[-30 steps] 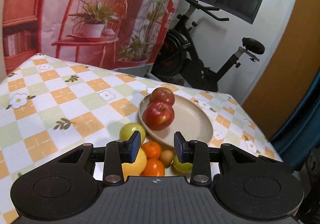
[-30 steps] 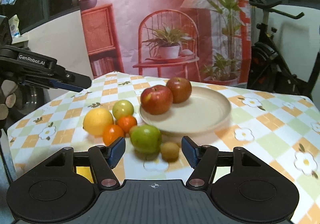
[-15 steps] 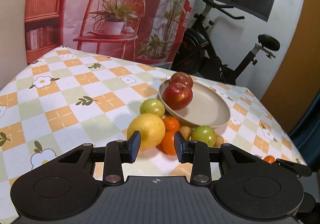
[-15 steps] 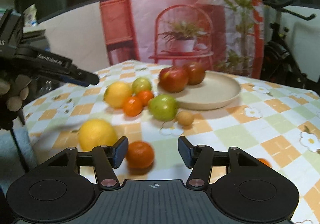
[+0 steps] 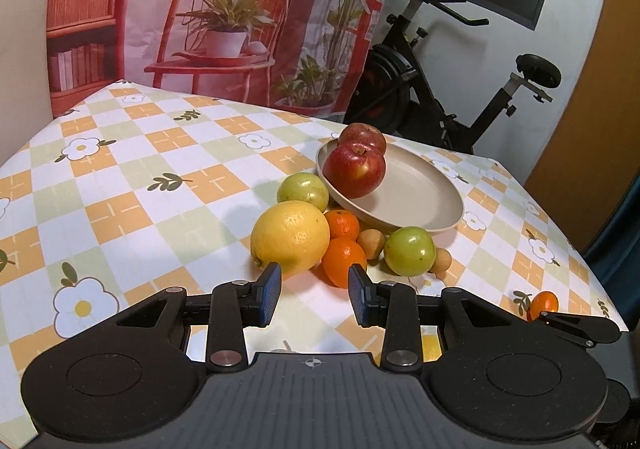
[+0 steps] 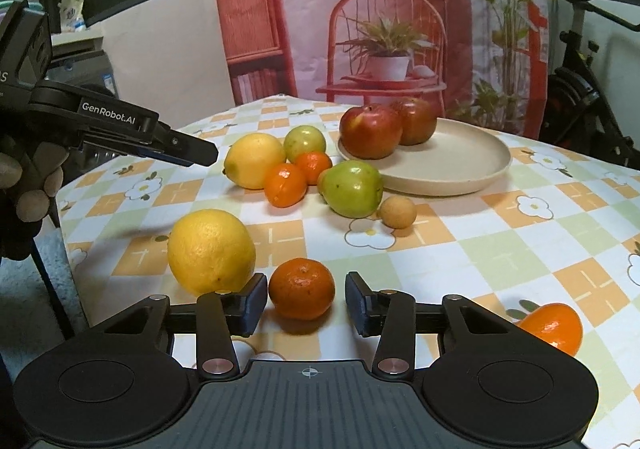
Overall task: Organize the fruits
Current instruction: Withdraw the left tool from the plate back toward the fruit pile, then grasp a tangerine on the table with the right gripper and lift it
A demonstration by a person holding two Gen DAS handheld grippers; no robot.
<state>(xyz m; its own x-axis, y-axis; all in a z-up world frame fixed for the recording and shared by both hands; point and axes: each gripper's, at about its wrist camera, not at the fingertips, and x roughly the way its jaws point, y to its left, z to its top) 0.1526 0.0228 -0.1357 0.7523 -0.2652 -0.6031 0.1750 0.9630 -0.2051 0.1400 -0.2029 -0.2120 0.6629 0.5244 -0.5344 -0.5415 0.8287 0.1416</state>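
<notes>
A beige plate (image 5: 416,201) (image 6: 460,165) holds two red apples (image 5: 354,173) (image 6: 370,131). Beside it lie a lemon (image 5: 290,237) (image 6: 254,160), two green apples (image 5: 410,251) (image 6: 352,189), tangerines (image 5: 344,261) (image 6: 285,185) and small brown fruits (image 6: 398,212). My left gripper (image 5: 314,299) is open and empty, just short of the lemon and a tangerine. My right gripper (image 6: 306,303) is open, with a near tangerine (image 6: 301,288) between its fingers, untouched. A second lemon (image 6: 211,251) lies left of it.
Another tangerine (image 6: 554,327) (image 5: 542,305) lies at the table's near right edge. The left gripper's body (image 6: 120,125) reaches in from the left in the right wrist view. An exercise bike (image 5: 440,89) stands behind the checked tablecloth (image 5: 140,185).
Both grippers have pulled back from the plate and fruit pile. The right gripper now has a near tangerine and a second lemon in front of it.
</notes>
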